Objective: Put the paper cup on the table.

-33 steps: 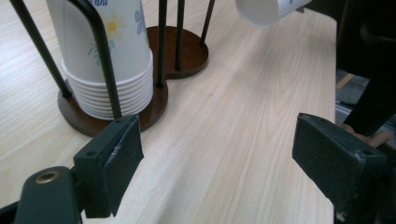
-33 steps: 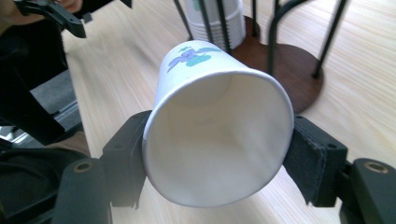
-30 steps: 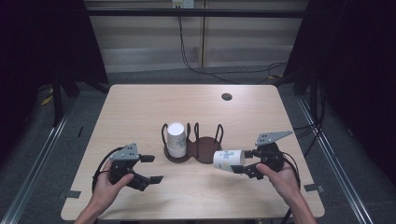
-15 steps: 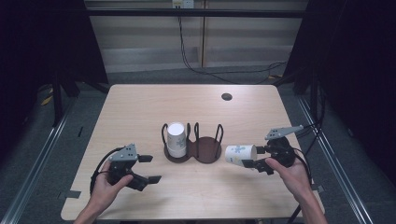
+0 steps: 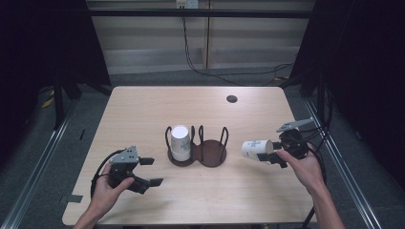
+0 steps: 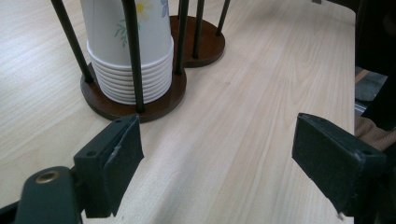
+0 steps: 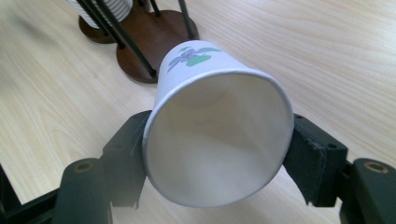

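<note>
Paper cup (image 7: 217, 140) hides right claw's (image 7: 217, 154) pads from view.

We have carried the paper cup (image 5: 254, 149) away from the wooden holder (image 5: 197, 151) in our right gripper (image 5: 273, 153), moving it toward the table's (image 5: 143, 109) right edge. A second ago it hung just beside the holder's empty ring; now a clear gap of bare wood separates them.
</note>
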